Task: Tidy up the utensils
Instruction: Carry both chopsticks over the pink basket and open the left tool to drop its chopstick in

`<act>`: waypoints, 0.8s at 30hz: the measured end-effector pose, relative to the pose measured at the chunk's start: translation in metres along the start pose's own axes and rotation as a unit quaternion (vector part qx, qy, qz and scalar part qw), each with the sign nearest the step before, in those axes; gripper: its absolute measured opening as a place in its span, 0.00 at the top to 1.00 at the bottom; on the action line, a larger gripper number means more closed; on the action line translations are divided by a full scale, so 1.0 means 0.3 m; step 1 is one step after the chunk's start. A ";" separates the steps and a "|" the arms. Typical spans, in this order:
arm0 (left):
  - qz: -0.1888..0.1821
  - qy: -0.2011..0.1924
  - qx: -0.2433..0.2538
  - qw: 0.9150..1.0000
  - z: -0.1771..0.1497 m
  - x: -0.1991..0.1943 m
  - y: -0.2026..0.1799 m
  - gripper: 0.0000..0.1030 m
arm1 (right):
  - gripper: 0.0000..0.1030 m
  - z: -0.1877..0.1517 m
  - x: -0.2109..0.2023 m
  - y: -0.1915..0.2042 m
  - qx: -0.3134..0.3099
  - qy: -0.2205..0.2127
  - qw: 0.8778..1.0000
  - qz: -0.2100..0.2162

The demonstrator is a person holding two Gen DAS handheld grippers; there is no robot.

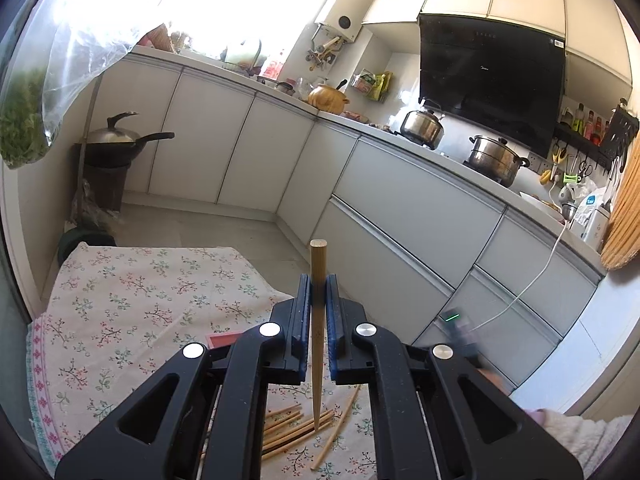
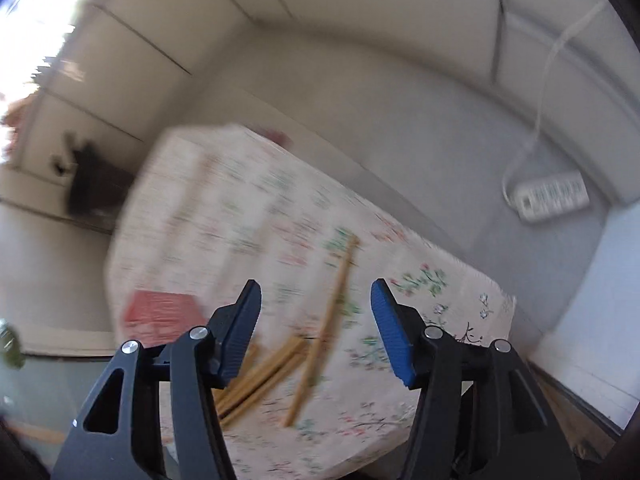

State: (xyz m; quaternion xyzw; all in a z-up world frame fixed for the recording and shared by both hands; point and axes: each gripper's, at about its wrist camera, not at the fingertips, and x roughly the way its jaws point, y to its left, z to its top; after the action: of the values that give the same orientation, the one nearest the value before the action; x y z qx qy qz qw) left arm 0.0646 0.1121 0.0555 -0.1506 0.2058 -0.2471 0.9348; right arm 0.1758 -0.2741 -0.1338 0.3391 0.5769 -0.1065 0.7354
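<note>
My left gripper (image 1: 319,288) is shut on a single bamboo chopstick (image 1: 318,280), which runs between the blue pads with its thick end sticking out past them. Below it, several more chopsticks (image 1: 296,430) lie loose on the floral tablecloth (image 1: 132,300). In the blurred right wrist view my right gripper (image 2: 316,300) hangs open above the same cloth (image 2: 224,208), nothing between its pads. A bundle of chopsticks (image 2: 264,376) and one separate chopstick (image 2: 324,332) lie under it.
A red flat object (image 2: 160,312) lies on the cloth to the left of the chopsticks. White kitchen cabinets (image 1: 420,200) run behind the table, with pots (image 1: 494,158) on the counter. A white power strip (image 2: 552,196) lies on the floor. A fleecy sleeve (image 1: 592,436) shows at lower right.
</note>
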 end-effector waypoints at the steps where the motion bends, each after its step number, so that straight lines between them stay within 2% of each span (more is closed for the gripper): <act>1: -0.001 0.000 0.002 1.000 -0.001 0.000 0.001 0.94 | 0.47 0.014 0.075 -0.005 0.005 0.020 1.000 -0.022; 6: -0.003 0.000 0.003 1.000 0.001 -0.001 0.018 0.94 | 0.47 0.044 0.244 0.024 0.026 0.050 0.997 -0.060; 7: -0.002 0.000 0.003 1.000 0.001 -0.002 0.021 0.94 | 0.43 0.044 0.251 0.051 0.021 0.035 0.996 -0.074; 8: -0.003 0.000 0.002 1.000 0.001 -0.003 0.024 0.94 | 0.46 0.041 0.250 0.069 0.013 0.029 0.996 -0.082; 9: -0.003 0.001 0.003 1.000 0.000 -0.002 0.025 0.94 | 0.51 0.036 0.256 0.095 -0.002 0.019 0.995 -0.101; 10: 0.000 0.002 0.005 1.000 -0.001 -0.002 0.025 0.94 | 0.79 0.023 0.256 0.117 -0.021 0.004 0.992 -0.123; 11: 0.002 0.002 0.006 1.000 -0.001 -0.002 0.022 0.94 | 0.91 0.008 0.254 0.126 -0.031 -0.002 0.991 -0.128; 15: 0.006 0.003 0.007 1.000 -0.002 -0.003 0.015 0.94 | 0.94 -0.007 0.219 0.096 -0.005 -0.005 0.998 -0.070; 17: 0.009 0.000 0.006 1.000 0.000 -0.010 0.010 0.93 | 0.95 -0.021 0.147 0.094 -0.008 -0.028 0.999 -0.038; 20: 0.015 -0.011 -0.001 1.000 0.008 -0.029 0.014 0.93 | 0.95 -0.070 -0.025 0.129 -0.044 -0.078 0.996 0.006; 24: 0.025 -0.031 -0.013 0.999 0.023 -0.061 0.014 0.93 | 0.95 -0.160 -0.261 0.182 -0.093 -0.170 0.979 0.057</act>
State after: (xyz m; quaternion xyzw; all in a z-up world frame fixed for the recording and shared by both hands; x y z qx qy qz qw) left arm 0.0549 0.1266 0.0656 -0.1650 0.1838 -0.2165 0.9445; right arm 0.1441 -0.2218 -0.0461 0.2786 0.4306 -0.0659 0.8559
